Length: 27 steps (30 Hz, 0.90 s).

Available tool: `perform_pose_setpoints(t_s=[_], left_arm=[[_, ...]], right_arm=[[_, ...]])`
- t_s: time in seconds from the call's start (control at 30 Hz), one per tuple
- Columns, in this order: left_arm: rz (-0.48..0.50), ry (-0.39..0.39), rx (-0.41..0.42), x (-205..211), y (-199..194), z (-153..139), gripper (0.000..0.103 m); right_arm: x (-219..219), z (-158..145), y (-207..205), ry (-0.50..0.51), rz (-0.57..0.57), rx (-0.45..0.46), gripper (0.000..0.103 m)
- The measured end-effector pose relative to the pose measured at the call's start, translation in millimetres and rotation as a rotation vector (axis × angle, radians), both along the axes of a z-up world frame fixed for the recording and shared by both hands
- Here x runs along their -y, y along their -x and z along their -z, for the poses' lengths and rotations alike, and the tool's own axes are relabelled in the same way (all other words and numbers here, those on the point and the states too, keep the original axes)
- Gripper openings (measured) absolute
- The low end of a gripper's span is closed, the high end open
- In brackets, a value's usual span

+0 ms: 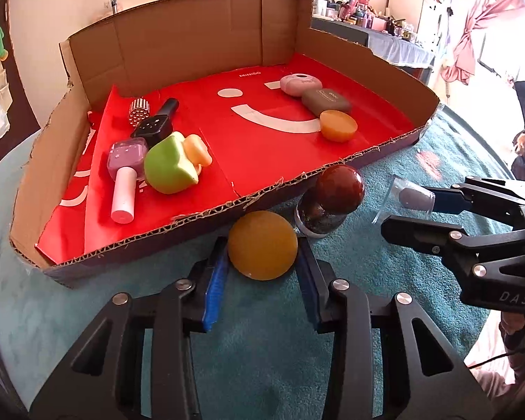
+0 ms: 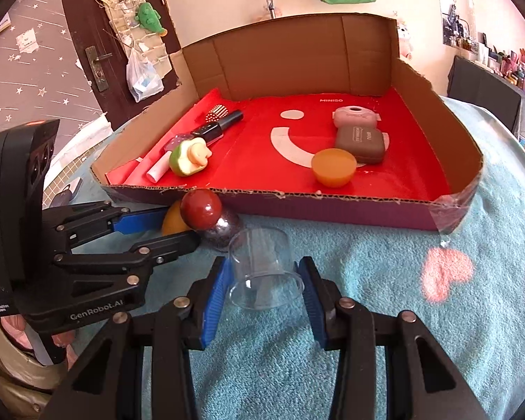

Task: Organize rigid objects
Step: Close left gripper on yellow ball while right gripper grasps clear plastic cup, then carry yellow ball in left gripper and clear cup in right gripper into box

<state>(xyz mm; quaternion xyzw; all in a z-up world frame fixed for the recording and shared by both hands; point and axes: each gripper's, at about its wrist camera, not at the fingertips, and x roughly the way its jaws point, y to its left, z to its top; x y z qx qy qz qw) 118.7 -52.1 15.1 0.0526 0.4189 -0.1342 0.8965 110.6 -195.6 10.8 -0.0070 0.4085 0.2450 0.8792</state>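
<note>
A cut-down cardboard box [image 1: 150, 241] [image 2: 332, 206] with a red liner lies on a teal towel. My left gripper [image 1: 262, 255] is shut on an orange half-sphere [image 1: 261, 244] just outside the box's front wall. My right gripper [image 2: 265, 273] has its jaws closed around a clear plastic cup [image 2: 262, 267] lying on the towel; it also shows in the left wrist view [image 1: 407, 197]. A dark red ball [image 1: 339, 189] [image 2: 201, 209] sits on a glittery dark dome [image 1: 315, 218] between the two grippers.
Inside the box: a green apple-shaped toy [image 1: 169, 166], two toy microphones [image 1: 126, 175], a studded cylinder [image 1: 139, 110], a pink case [image 1: 299, 84], a brown case [image 1: 325, 101] and an orange half-sphere [image 1: 337, 125]. A pink heart patch [image 2: 446, 273] marks the towel at right.
</note>
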Motion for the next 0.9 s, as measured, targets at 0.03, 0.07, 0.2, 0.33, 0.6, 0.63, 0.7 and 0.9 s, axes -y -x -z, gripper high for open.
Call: perform_pose_setpoints(t_s=[0.03,0.07,0.2,0.33,0.6,0.63,0.7,0.9], left_arm=[[-0.007,0.000,0.000,-1.3,2.2,-0.3,0.036],[-0.013,-0.002,-0.001,-2.5,4.6,-0.5,0.036],[-0.040,-0.016,0.003,-6.5,16.3,-1.8,0.036],[-0.049,-0.031,-0.008,-6.8,21.2,0.4,0.036],[-0.064,-0.056,-0.004,-0.9,17.7,3.6,0.037],[-0.066,-0.054,-0.004,-1.1,17.0,4.0,0.037],[-0.068,-0.050,-0.005,-1.5,14.6,4.7,0.041],[-0.083,-0.052,-0.011,-4.2,8.7,5.3,0.053]], right_arm=[[2.2,-0.2,1.7,0.009,0.009,0.005,0.044],[4.0,0.1,3.9,0.015,0.017,0.009,0.044],[8.3,1.9,11.0,0.019,0.042,0.015,0.044],[8.9,2.1,17.4,0.032,0.055,0.035,0.044],[4.0,4.9,18.1,0.038,0.085,0.075,0.045],[3.2,5.3,17.1,0.037,0.088,0.079,0.045],[1.4,7.0,14.6,0.034,0.095,0.083,0.045],[-1.8,10.9,11.4,0.037,0.130,0.099,0.045]])
